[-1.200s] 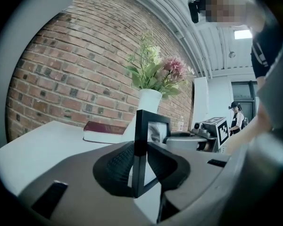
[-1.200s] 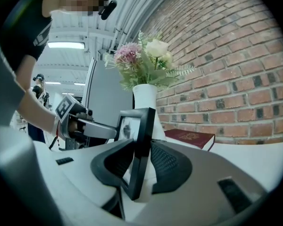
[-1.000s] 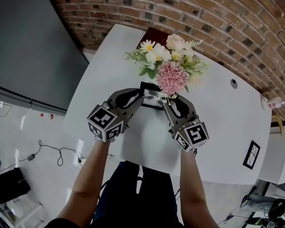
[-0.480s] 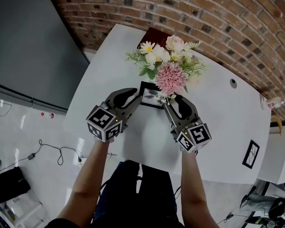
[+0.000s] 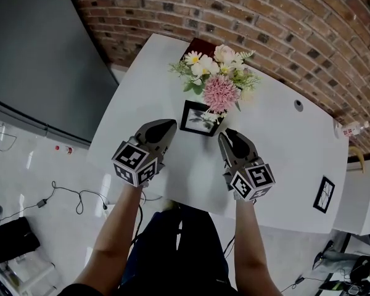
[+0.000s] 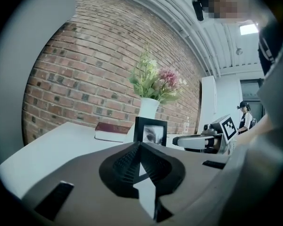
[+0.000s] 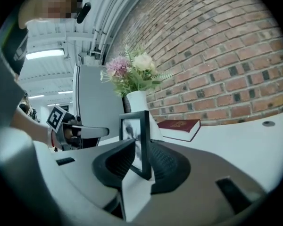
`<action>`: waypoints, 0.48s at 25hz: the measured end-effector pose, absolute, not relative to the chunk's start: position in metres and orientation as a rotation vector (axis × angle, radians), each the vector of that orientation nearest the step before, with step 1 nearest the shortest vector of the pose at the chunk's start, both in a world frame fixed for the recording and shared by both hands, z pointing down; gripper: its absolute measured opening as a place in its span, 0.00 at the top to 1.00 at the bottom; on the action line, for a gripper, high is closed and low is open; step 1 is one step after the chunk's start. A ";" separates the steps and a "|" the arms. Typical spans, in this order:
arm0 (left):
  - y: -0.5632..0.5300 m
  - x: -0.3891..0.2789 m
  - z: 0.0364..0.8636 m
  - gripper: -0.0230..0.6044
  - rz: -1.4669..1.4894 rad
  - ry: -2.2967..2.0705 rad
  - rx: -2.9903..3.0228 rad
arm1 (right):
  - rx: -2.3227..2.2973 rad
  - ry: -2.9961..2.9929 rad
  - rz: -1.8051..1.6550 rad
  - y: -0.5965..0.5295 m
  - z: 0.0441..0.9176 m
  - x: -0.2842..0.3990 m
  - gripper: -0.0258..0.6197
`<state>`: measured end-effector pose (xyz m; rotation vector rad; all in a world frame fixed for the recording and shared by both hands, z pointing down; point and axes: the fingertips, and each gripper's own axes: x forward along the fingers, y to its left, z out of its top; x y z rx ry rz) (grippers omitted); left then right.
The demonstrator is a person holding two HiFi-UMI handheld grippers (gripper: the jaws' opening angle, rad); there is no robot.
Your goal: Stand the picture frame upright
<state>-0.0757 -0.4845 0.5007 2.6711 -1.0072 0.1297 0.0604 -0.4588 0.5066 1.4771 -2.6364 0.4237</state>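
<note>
Head view: the picture frame (image 5: 197, 117) stands upright on the white table (image 5: 283, 165), just in front of the flowers (image 5: 219, 85). Both forearms reach out nearly level from the near edge. The left gripper (image 5: 170, 124) and right gripper (image 5: 224, 135) sit either side of the frame, tips short of it. Left jaws are pressed together, empty. Right jaws have just been closing but stand parted, gripping nothing. Only the gripper views show the white vase (image 6: 147, 108).

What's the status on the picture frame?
Left gripper shut, empty. Right gripper jaws apart, just been closing, nothing pinched between them. Picture frame upright on table, free of both. Vase close behind it.
</note>
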 end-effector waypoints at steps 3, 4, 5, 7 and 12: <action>-0.473 -0.077 0.491 0.96 0.126 -0.989 2.682 | 1.480 -2.647 0.429 -0.446 0.497 0.055 0.84; -0.470 -0.077 0.489 0.96 0.127 -0.984 2.683 | 1.478 -2.650 0.432 -0.442 0.494 0.052 0.86; -0.466 -0.078 0.486 0.96 0.126 -0.981 2.684 | 1.477 -2.653 0.434 -0.438 0.491 0.050 0.91; -0.459 -0.080 0.480 0.96 0.123 -0.976 2.686 | 1.473 -2.661 0.437 -0.429 0.484 0.044 0.95; -0.439 -0.083 0.470 0.96 0.129 -0.954 2.707 | 1.483 -2.698 0.467 -0.408 0.470 0.031 0.95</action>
